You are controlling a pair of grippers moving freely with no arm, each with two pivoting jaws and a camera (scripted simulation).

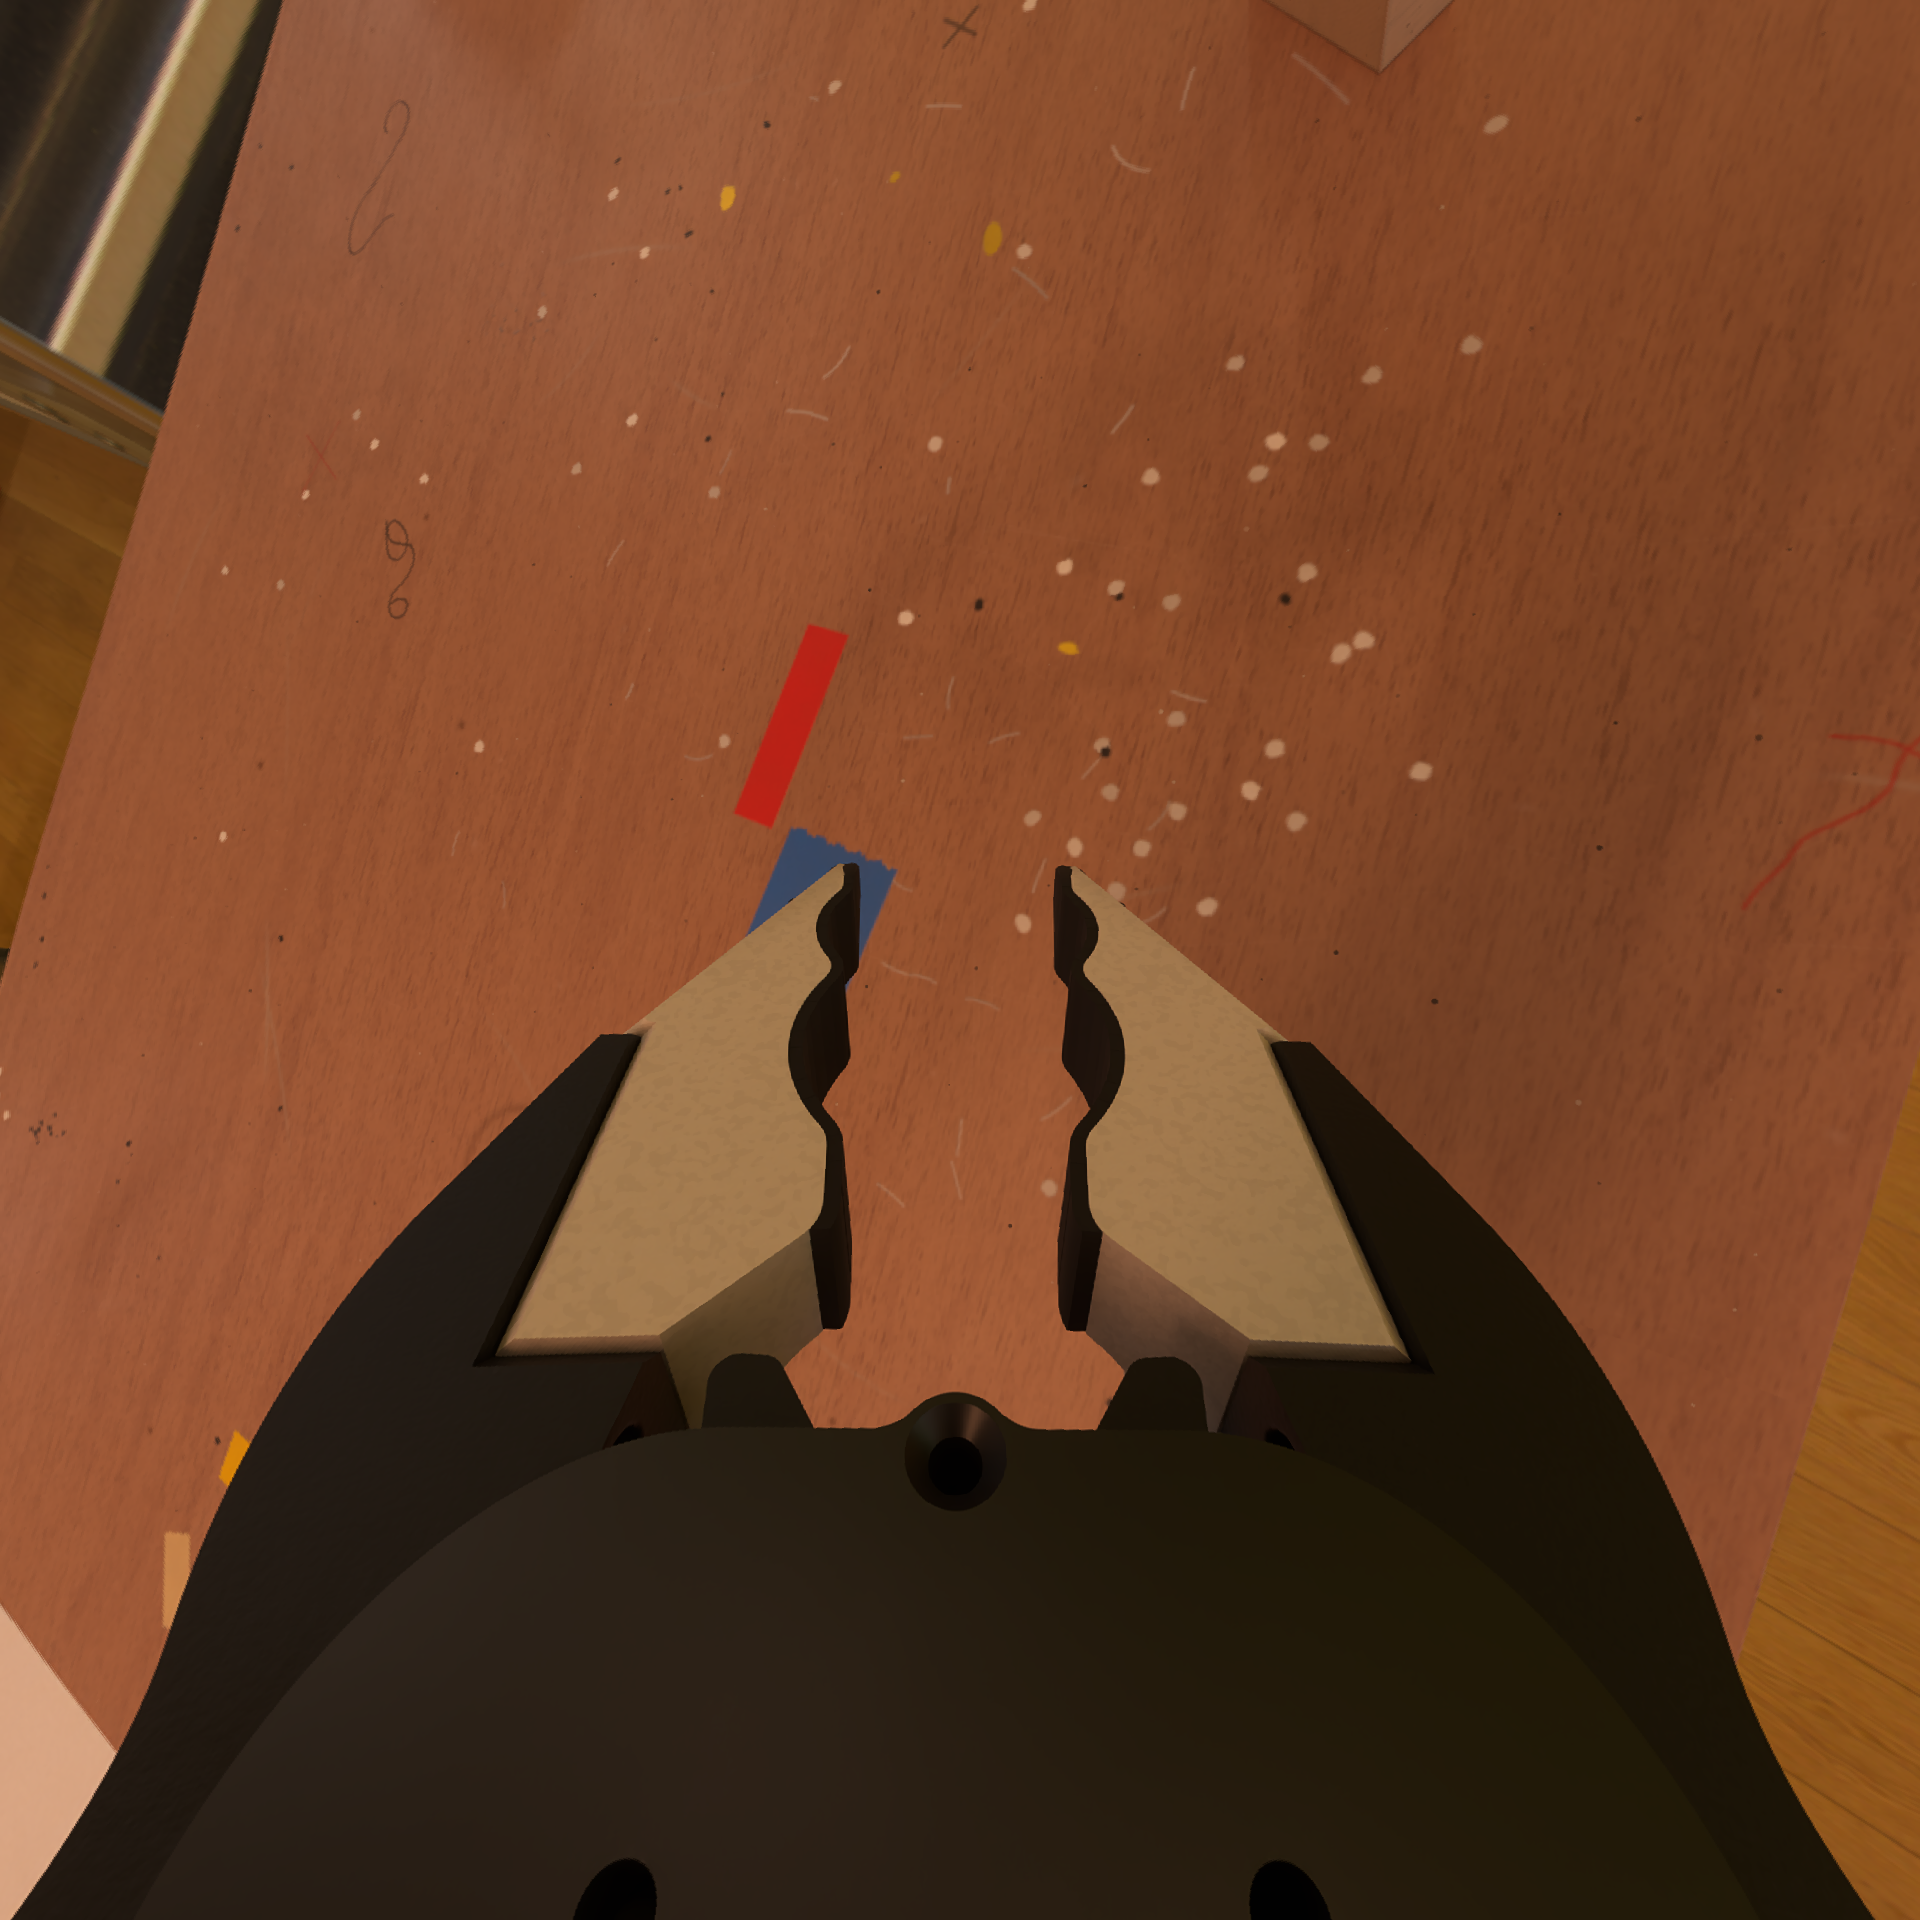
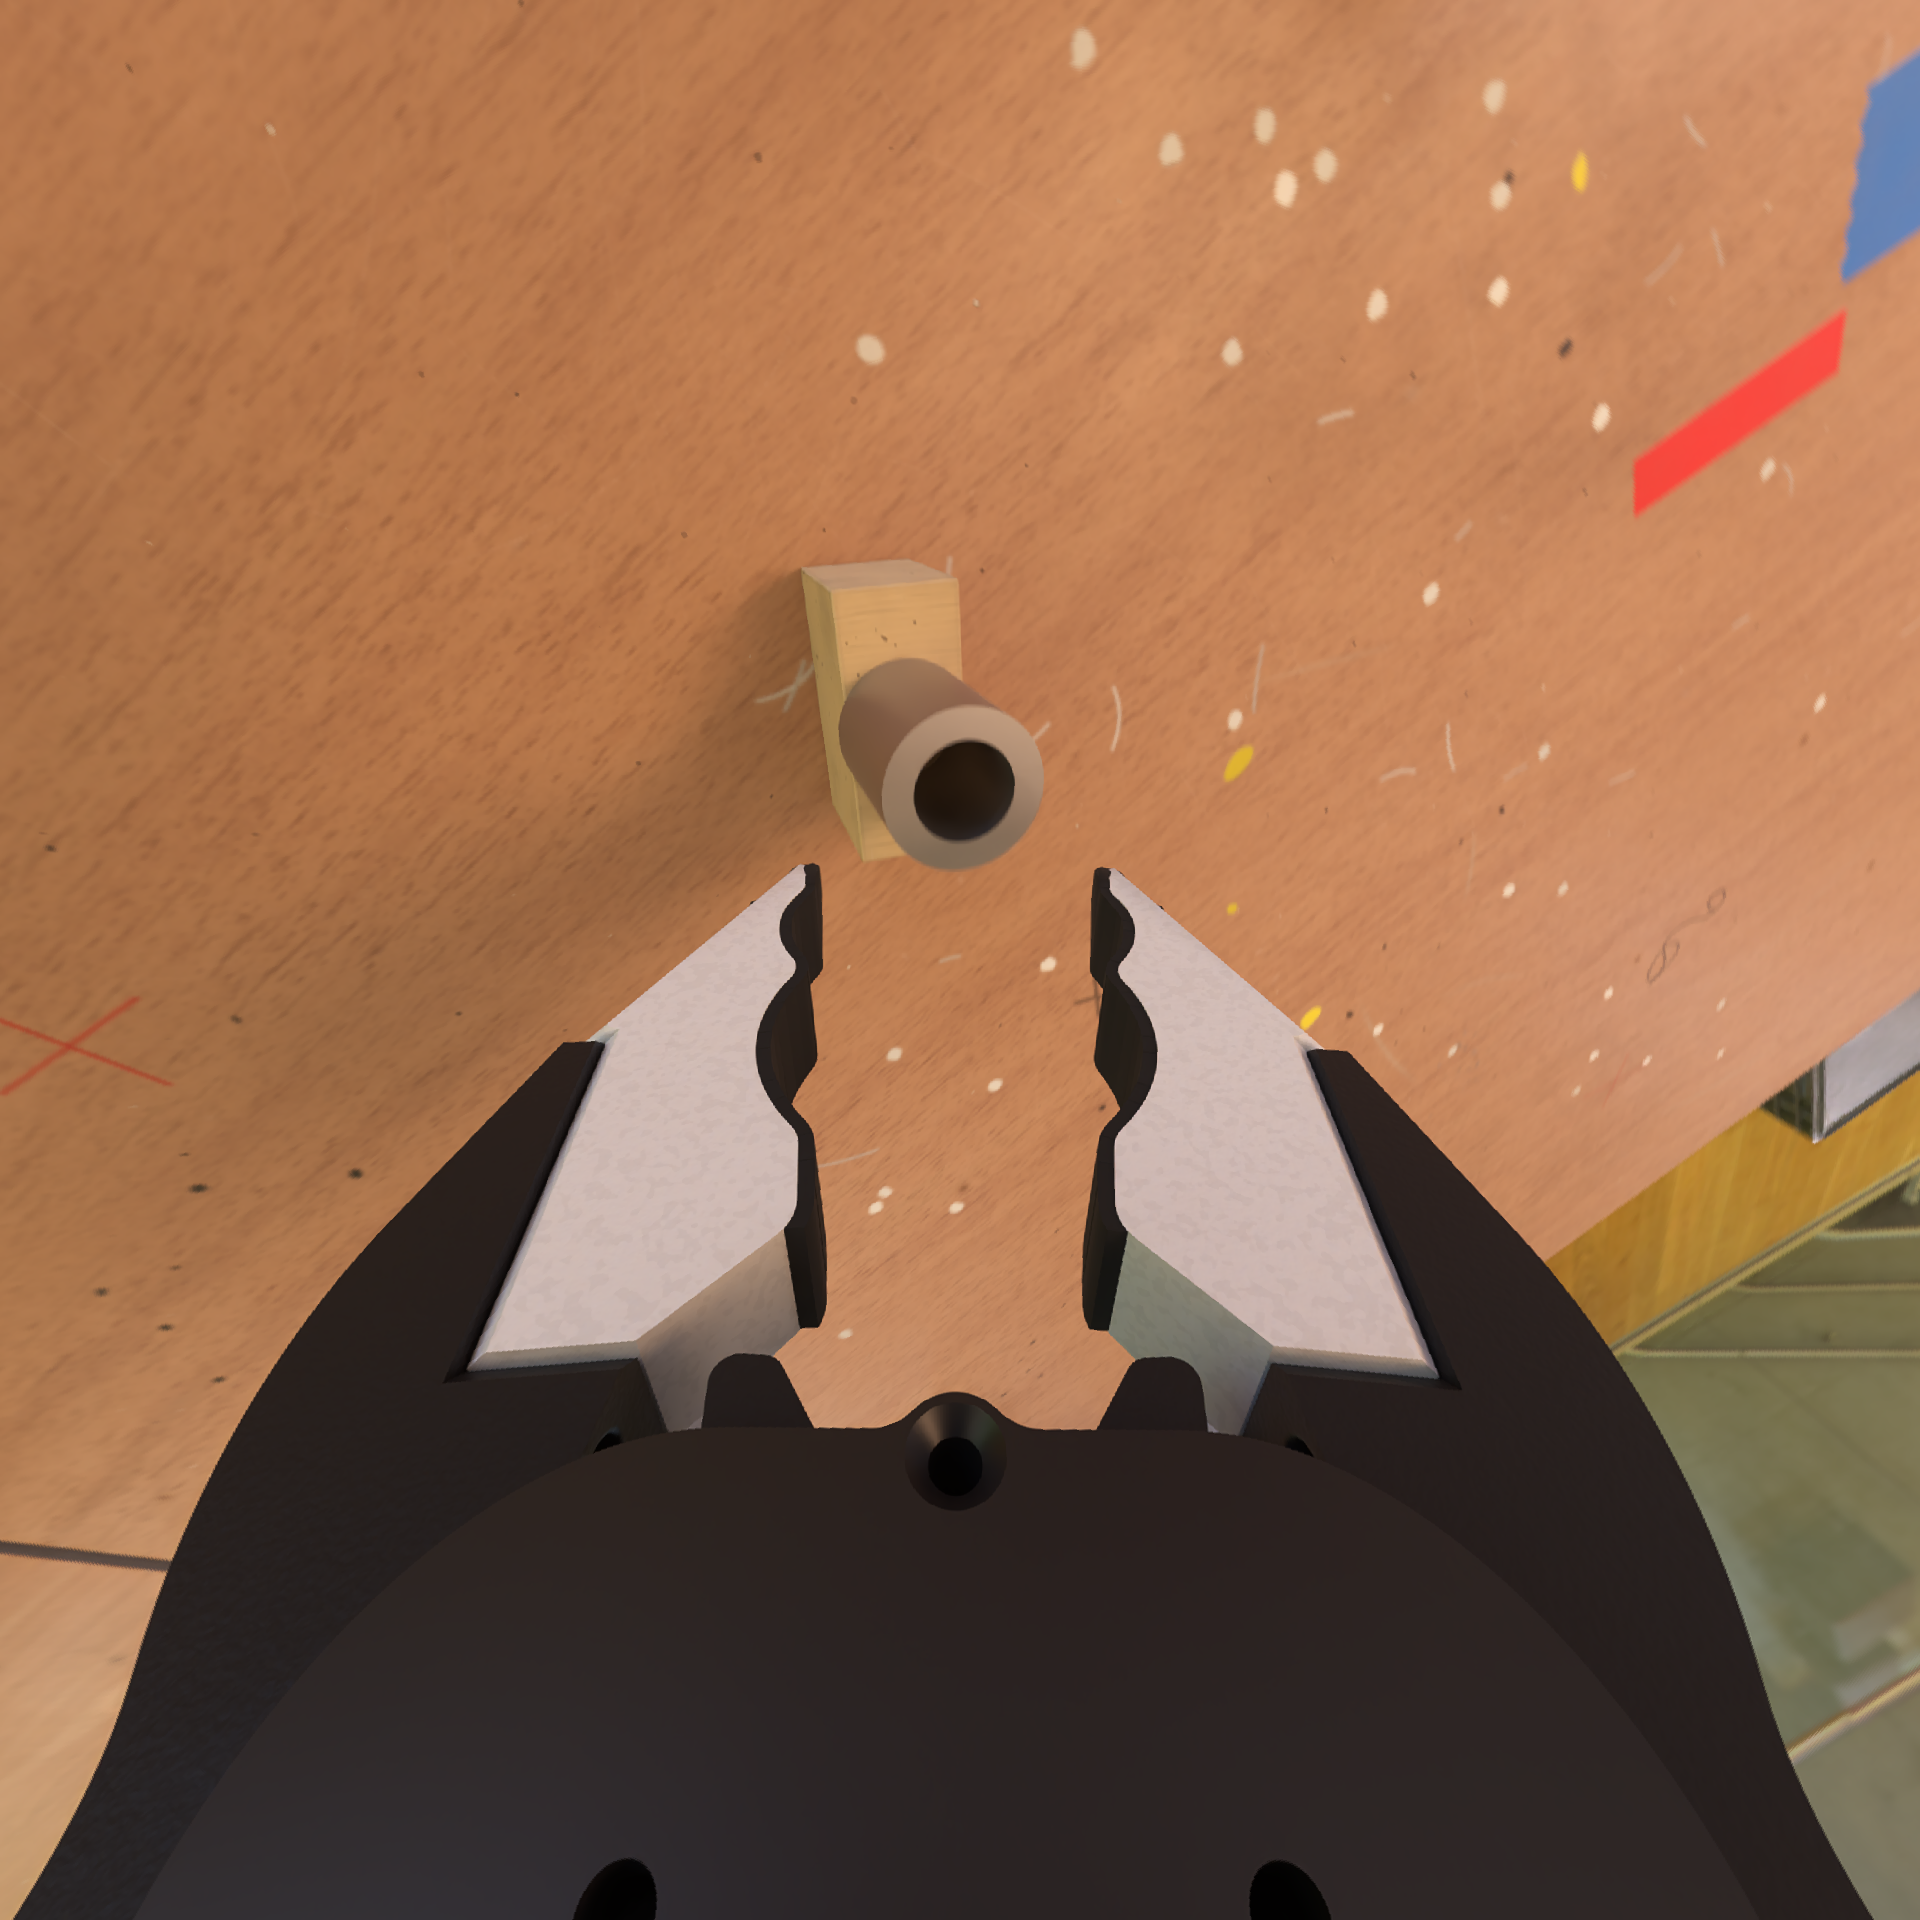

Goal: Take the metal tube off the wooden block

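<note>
In the right wrist view a short brownish metal tube [image 2: 951,764] stands on a small pale wooden block [image 2: 878,634] on the wooden tabletop, its open end facing the camera. My right gripper [image 2: 954,878] is open and empty, its fingertips just short of the tube, apart from it. In the left wrist view my left gripper [image 1: 956,878] is open and empty over bare tabletop. A corner of a pale wooden block [image 1: 1361,31] shows at the top right edge of that view. The tube is not seen there.
A red tape strip [image 1: 792,725] and a blue tape patch [image 1: 805,878] lie on the paint-speckled table [image 1: 1351,935]; both show in the right wrist view too, red [image 2: 1740,410] and blue [image 2: 1886,187]. A shiny metal fixture [image 1: 94,177] stands beyond the table's left edge. The table edge [image 2: 1662,1195] runs at lower right.
</note>
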